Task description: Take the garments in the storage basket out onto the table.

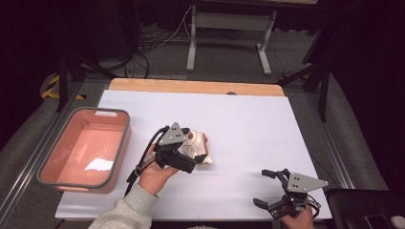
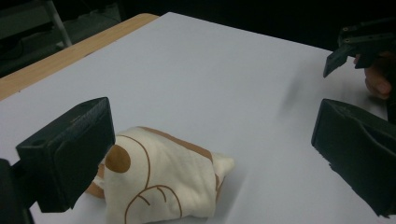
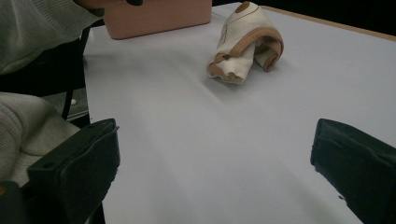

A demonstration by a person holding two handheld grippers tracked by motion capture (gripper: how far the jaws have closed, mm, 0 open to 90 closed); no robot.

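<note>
Two grippers are over the white table (image 1: 248, 124), both with jaws spread wide and holding nothing. The left gripper (image 2: 210, 154) sits just beside the folded cream cloth (image 1: 199, 145); the right gripper (image 1: 267, 188) is well apart, near the front edge. A pink bin (image 1: 119, 148) stands at the table's left.

Table (image 1: 248, 129) — centre taken as clock hub. Folded cloth (image 1: 198, 145) on the table just off centre toward 8 o'clock; left gripper (image 1: 184, 157) over its near edge, jaws spread either side. Tub (image 1: 83, 148) at 9 o'clock, on the table's left edge. Right gripper (image 1: 267, 188) at 5 o'clock near the front edge — well apart from the cloth, jaws apart.
</note>
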